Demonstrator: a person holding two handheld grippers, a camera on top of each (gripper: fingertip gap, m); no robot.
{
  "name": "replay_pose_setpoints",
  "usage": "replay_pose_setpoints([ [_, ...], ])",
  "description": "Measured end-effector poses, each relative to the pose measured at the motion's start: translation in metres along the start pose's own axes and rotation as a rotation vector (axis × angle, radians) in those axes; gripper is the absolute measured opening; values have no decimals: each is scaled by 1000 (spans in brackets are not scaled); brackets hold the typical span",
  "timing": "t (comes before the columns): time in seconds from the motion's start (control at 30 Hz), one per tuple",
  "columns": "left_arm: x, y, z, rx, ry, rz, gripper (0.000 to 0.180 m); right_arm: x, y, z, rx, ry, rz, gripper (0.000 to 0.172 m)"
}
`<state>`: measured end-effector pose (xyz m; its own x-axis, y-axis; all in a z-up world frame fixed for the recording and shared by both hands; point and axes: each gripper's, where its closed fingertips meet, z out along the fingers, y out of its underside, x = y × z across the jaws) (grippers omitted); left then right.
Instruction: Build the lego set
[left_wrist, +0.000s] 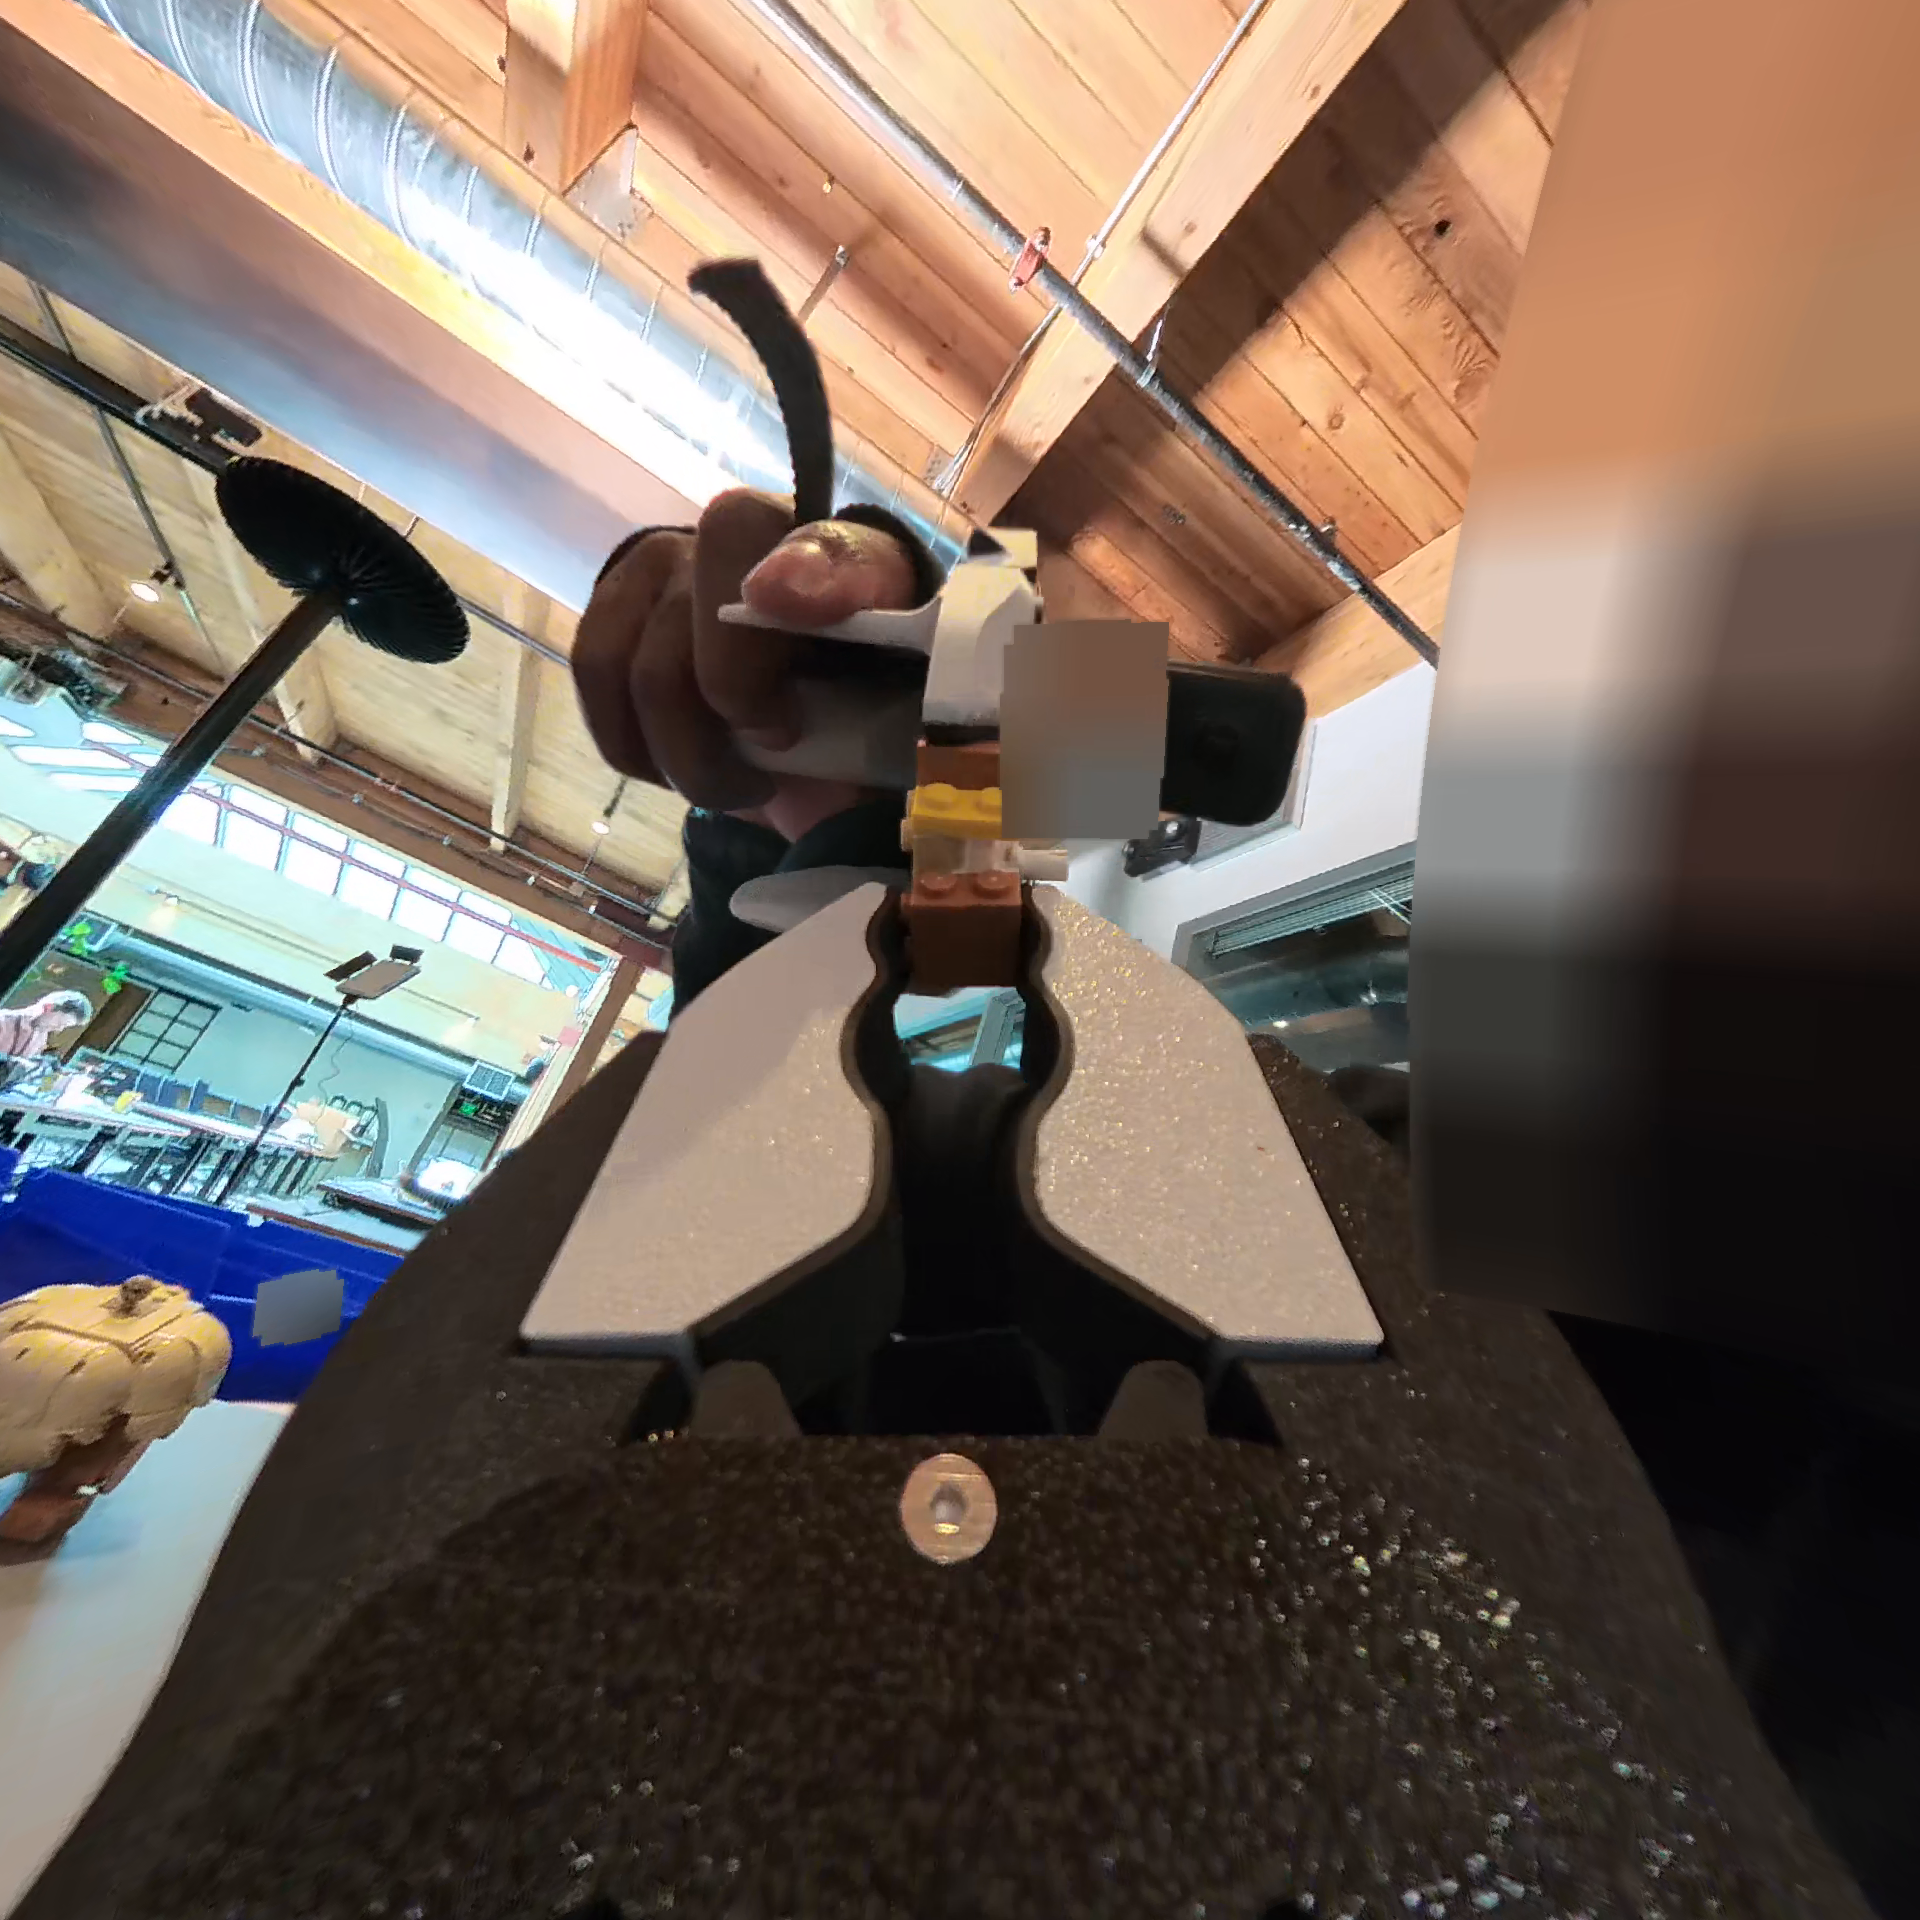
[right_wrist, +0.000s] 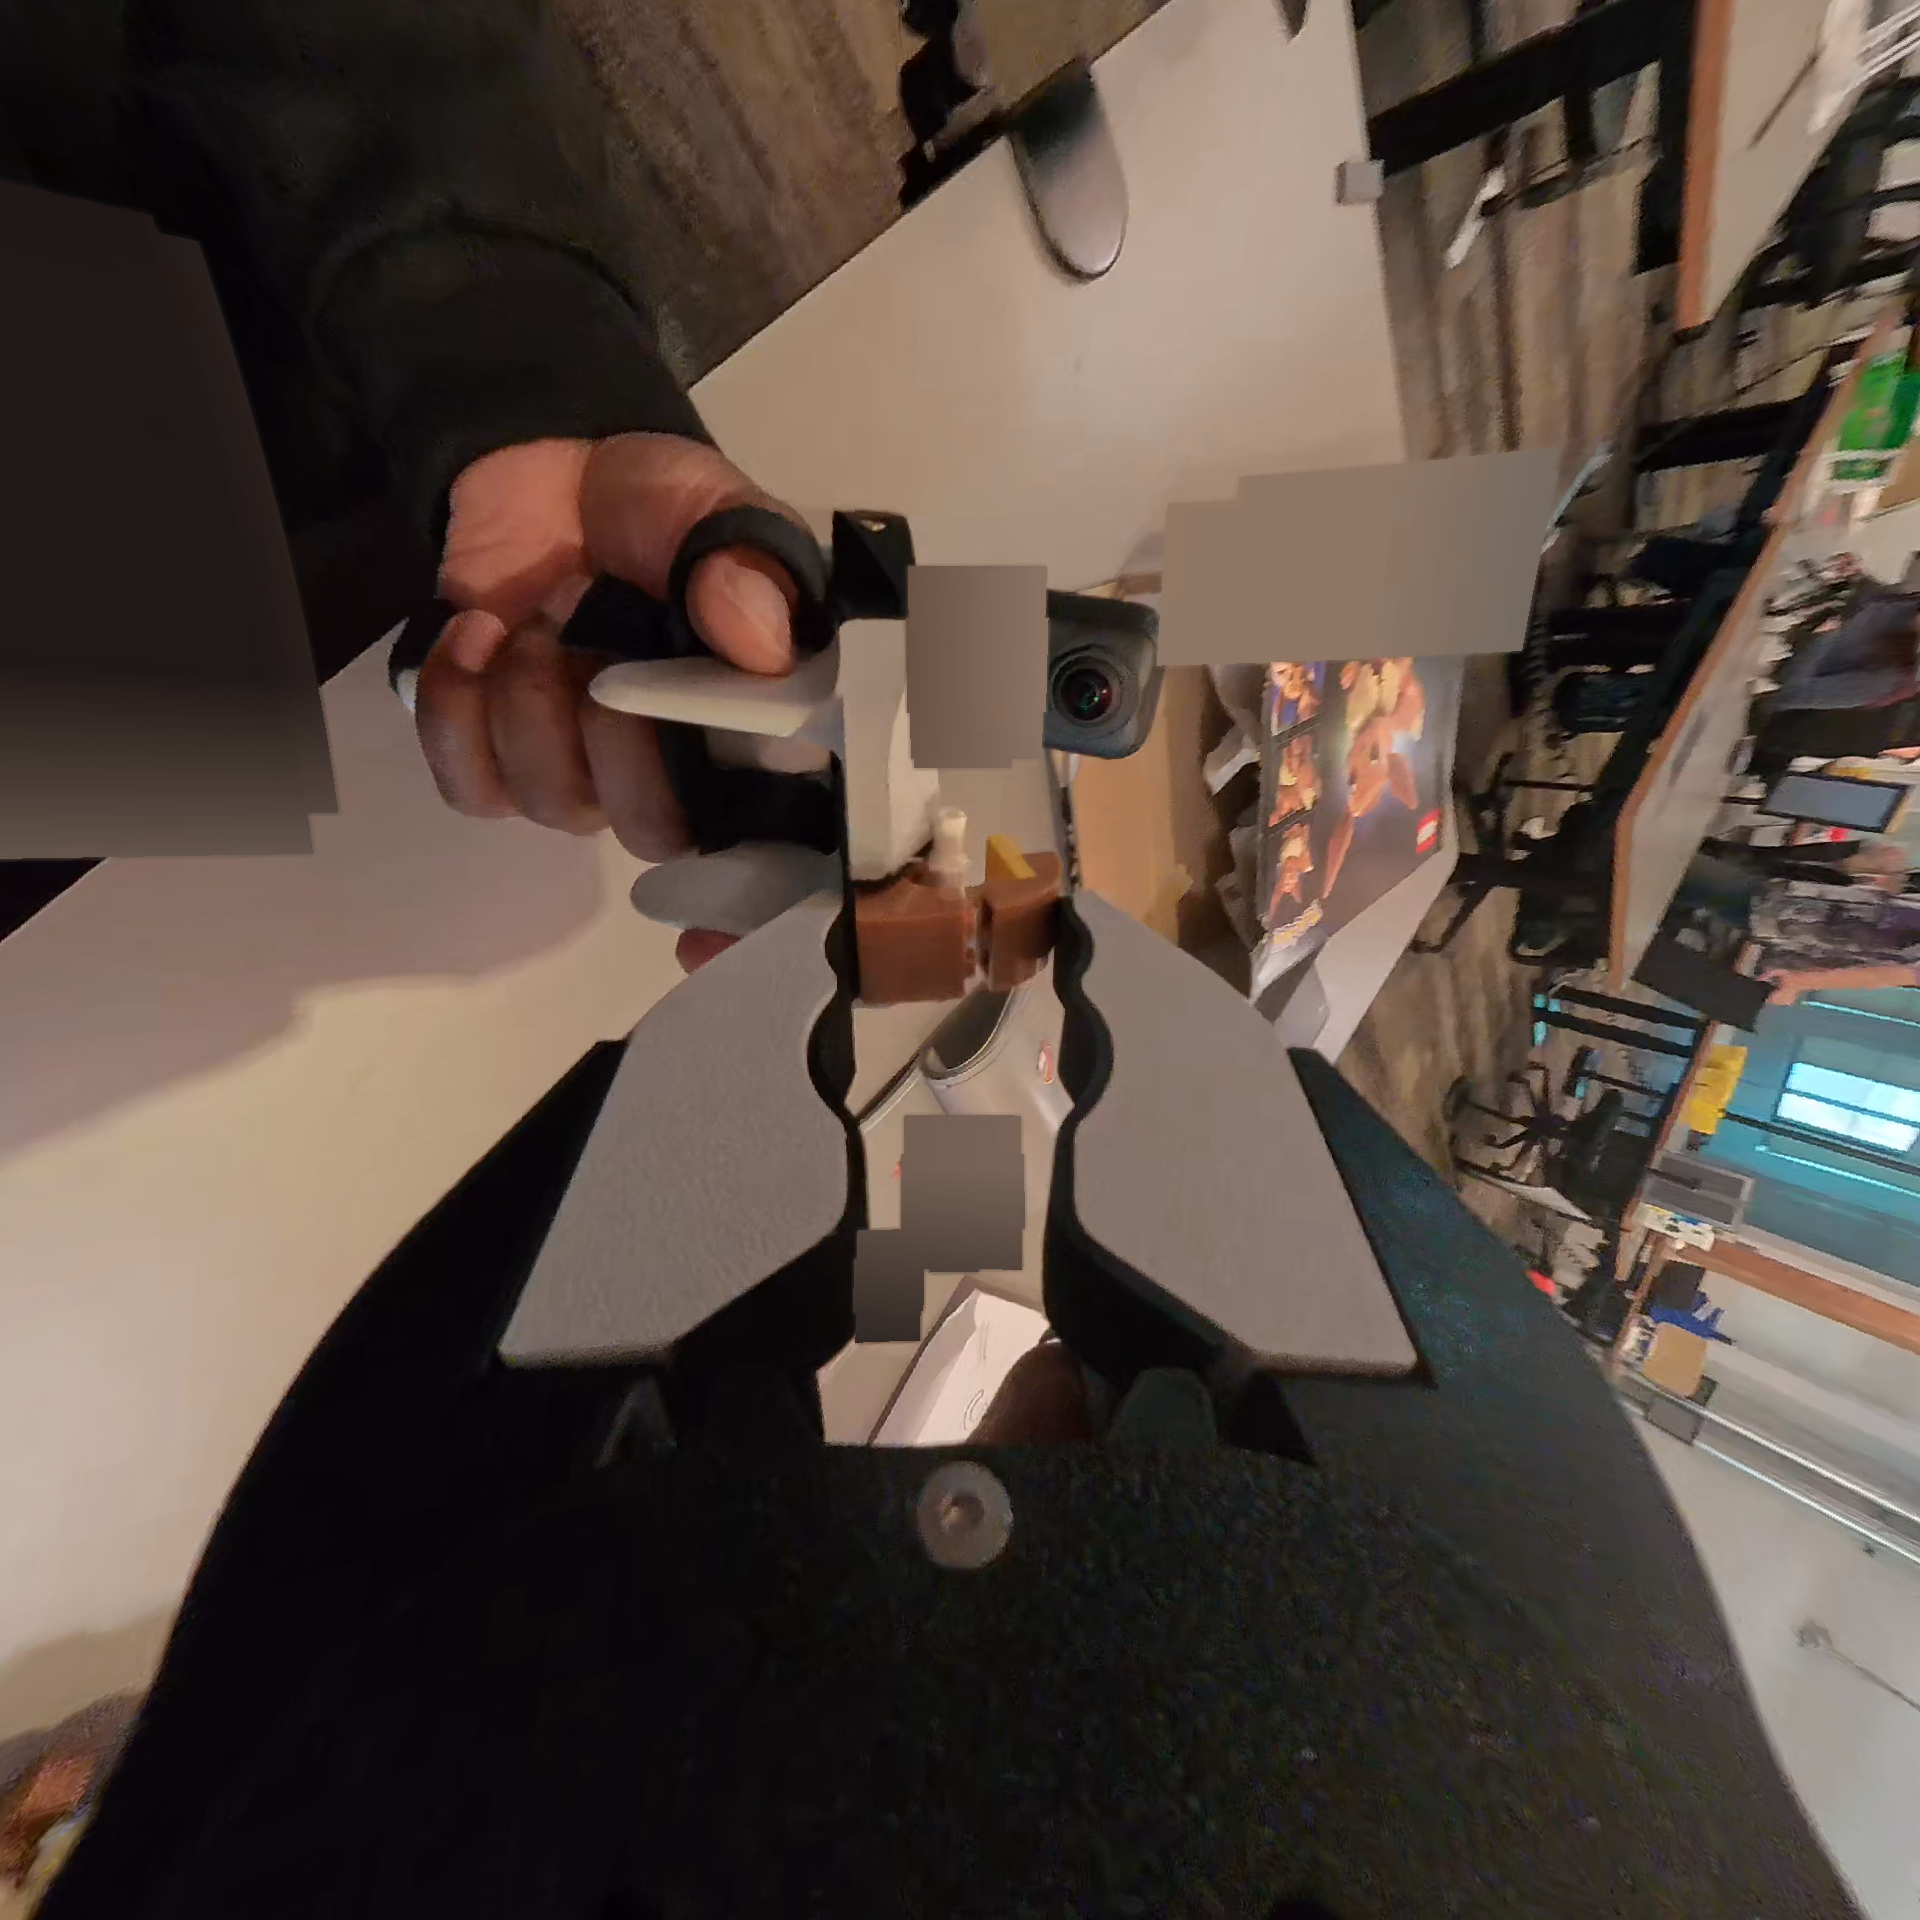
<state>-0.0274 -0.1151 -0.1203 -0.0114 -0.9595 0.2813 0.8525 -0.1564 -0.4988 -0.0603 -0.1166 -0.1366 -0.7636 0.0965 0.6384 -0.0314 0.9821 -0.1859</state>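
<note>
My left gripper (left_wrist: 961, 940) is shut on the brown brick (left_wrist: 961, 935) at the bottom of a small brick stack. Above that brick sit a clear and white piece (left_wrist: 971, 847), a yellow plate (left_wrist: 951, 805) and another brown brick (left_wrist: 951, 764). My right gripper (right_wrist: 956, 935) spans the same stack end to end. One pad presses the large brown brick (right_wrist: 914, 935), the other the smaller brown piece (right_wrist: 1023, 920). A white peg (right_wrist: 951, 836) and the yellow plate (right_wrist: 1003, 857) stick out above. Each view shows the other gripper beyond, held in a hand (right_wrist: 540, 675).
A tan brick-built figure (left_wrist: 104, 1361) stands on the white table (left_wrist: 94, 1662) at lower left, with blue bins (left_wrist: 156, 1247) behind. In the right wrist view a picture-covered box (right_wrist: 1340, 810), a grey device (right_wrist: 987, 1039) and papers (right_wrist: 987, 1340) lie below on the table (right_wrist: 312, 1143). My two grippers' fingertips are within a few centimetres of each other. My left gripper's tips are some 35 centimetres from the tan brick-built figure (left_wrist: 104, 1361).
</note>
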Motion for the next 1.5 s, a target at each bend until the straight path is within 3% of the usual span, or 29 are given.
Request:
replay_pose_setpoints([
  [0.27,13,-17,-14,54,97,0,19,15,-8,19,-75,-141,8,42],
  [0.73,27,-56,-40,163,153,-20,19,46,-18,49,-101,-173,24,41],
  [1.5,30,-62,-39,196,162,-77,19,46,-8,48,-151,-164,20,49],
])
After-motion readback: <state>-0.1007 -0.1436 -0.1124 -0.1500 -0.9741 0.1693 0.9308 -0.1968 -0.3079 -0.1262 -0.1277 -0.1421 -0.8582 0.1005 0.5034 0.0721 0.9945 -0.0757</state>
